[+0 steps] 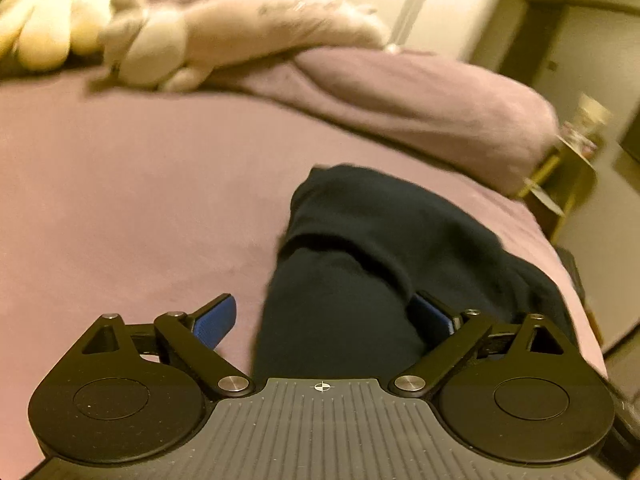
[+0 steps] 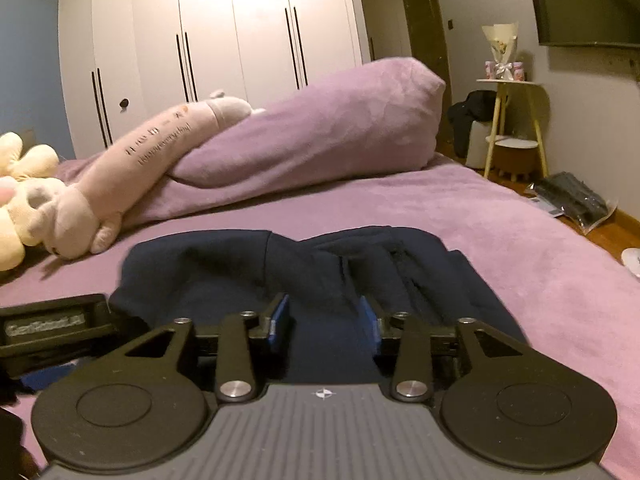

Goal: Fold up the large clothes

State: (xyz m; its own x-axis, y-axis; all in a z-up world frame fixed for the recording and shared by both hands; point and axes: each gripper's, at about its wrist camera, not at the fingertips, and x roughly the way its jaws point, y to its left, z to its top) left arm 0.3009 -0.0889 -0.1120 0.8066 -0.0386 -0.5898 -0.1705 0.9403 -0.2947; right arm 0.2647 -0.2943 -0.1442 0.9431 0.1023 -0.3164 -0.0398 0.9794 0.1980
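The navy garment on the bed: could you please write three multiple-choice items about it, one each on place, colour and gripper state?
1. Where does the navy garment lie?
A. on the purple bed sheet
B. on the side table
C. on the floor

2. What colour are the pads of the right gripper?
A. red
B. blue
C. white

3. How do the left gripper's jaws stand?
A. shut on the long plush toy
B. clamped tight on a thin fold
C. spread wide, with cloth between them

Answers:
1 A, the garment rests on the purple bed sheet, in front of the rolled purple duvet.
2 B, both pads show blue.
3 C, one pad stands clear of the cloth over the sheet, far from the other, so nothing is clamped.
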